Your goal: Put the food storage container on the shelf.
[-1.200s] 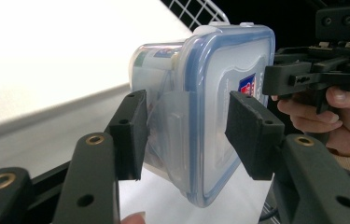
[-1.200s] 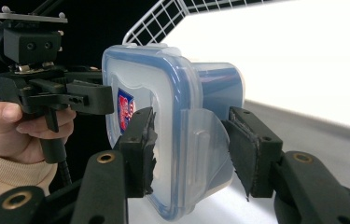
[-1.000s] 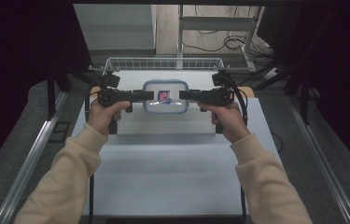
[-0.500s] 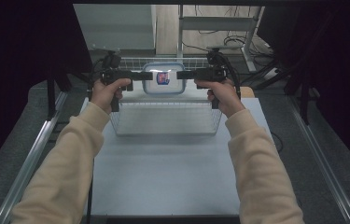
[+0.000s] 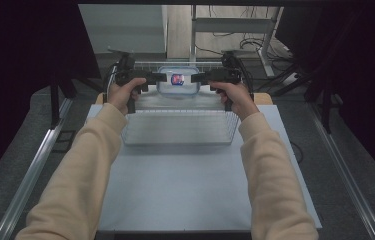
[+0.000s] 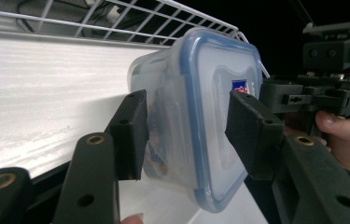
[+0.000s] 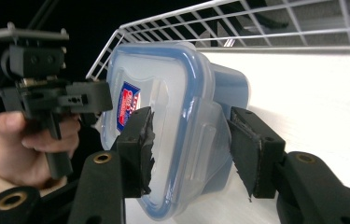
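Note:
A clear plastic container (image 5: 177,80) with a blue-rimmed lid and a red and blue label hangs in the air, over the far part of a white wire basket (image 5: 180,127). My left gripper (image 5: 154,78) is shut on its left end, my right gripper (image 5: 201,77) on its right end. In the left gripper view the container (image 6: 200,116) sits between my left gripper's (image 6: 189,126) black jaws, with the right gripper (image 6: 303,98) beyond it. In the right gripper view, my right gripper (image 7: 193,149) clamps the container (image 7: 172,126), one jaw on the lid and one on the base, and the left gripper (image 7: 70,100) holds the far end.
The wire basket stands at the far end of a pale table (image 5: 185,195), its rim (image 6: 116,14) just behind the container. Dark curtains flank both sides. A metal frame and cables lie on the floor beyond the table.
Both grippers have raised the container and carried it farther from the person; it was down in the basket, and now it hangs above the basket's back rim.

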Action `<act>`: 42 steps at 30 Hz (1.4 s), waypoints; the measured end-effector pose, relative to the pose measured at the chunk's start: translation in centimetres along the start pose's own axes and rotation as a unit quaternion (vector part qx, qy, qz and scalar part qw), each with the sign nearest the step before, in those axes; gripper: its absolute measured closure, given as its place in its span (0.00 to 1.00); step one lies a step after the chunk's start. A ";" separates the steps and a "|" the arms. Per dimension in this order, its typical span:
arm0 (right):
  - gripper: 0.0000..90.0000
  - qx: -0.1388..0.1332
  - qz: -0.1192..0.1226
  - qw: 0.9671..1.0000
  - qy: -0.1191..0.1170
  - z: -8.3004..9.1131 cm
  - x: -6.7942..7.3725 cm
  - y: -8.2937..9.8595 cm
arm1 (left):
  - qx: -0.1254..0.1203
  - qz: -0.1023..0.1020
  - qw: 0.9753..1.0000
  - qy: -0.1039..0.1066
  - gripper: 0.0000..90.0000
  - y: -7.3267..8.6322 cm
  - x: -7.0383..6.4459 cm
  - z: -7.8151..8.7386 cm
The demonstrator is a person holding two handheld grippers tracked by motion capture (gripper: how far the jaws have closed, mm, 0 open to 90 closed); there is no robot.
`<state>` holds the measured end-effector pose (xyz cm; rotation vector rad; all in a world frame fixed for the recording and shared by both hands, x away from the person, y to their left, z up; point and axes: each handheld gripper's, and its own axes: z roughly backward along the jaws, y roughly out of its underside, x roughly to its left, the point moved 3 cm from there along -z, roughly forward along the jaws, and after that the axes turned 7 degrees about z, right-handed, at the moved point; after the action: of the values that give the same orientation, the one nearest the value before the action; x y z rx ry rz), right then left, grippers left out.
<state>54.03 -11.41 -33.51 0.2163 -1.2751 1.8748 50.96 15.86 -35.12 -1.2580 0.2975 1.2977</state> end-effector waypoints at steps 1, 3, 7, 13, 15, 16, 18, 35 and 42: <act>0.57 0.001 -0.017 1.000 -0.002 -0.1 -0.2 -0.1 | -0.001 0.009 1.000 -0.001 0.54 -0.1 0.1 -0.1; 0.57 0.002 -0.046 0.999 -0.006 -0.2 -0.5 -0.3 | -0.002 0.023 1.000 -0.001 0.54 -0.3 0.4 -0.3; 0.56 0.003 -0.076 0.997 -0.007 -0.6 -1.2 -0.4 | 0.001 0.048 0.999 0.008 0.54 -0.6 1.0 -0.7; 0.54 -0.006 -0.093 0.996 -0.006 -0.8 -1.5 -0.3 | 0.000 0.052 0.998 0.017 0.53 -0.6 1.4 -0.8; 0.53 -0.008 -0.090 0.996 -0.004 -0.9 -1.5 -0.2 | -0.003 0.047 0.999 0.012 0.52 -0.6 1.4 -0.8; 0.52 -0.006 -0.088 0.996 -0.002 -0.9 -1.4 -0.2 | -0.003 0.043 0.999 0.007 0.50 -0.6 1.4 -0.9; 0.49 -0.010 -0.083 0.996 0.003 -1.1 -1.3 -0.2 | -0.003 0.043 0.999 0.006 0.47 -0.5 1.3 -1.0; 0.19 -0.089 0.121 0.988 0.037 5.0 3.9 3.3 | -0.056 -0.122 0.988 -0.076 0.25 5.0 -1.8 5.7; 0.22 -0.103 0.194 0.975 0.046 9.0 4.4 8.9 | -0.040 -0.191 0.974 -0.111 0.26 13.0 -1.3 8.0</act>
<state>42.20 -17.71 -32.93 -0.2455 -1.5157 2.0250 36.18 18.70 -37.87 -1.1556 -0.1538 1.1089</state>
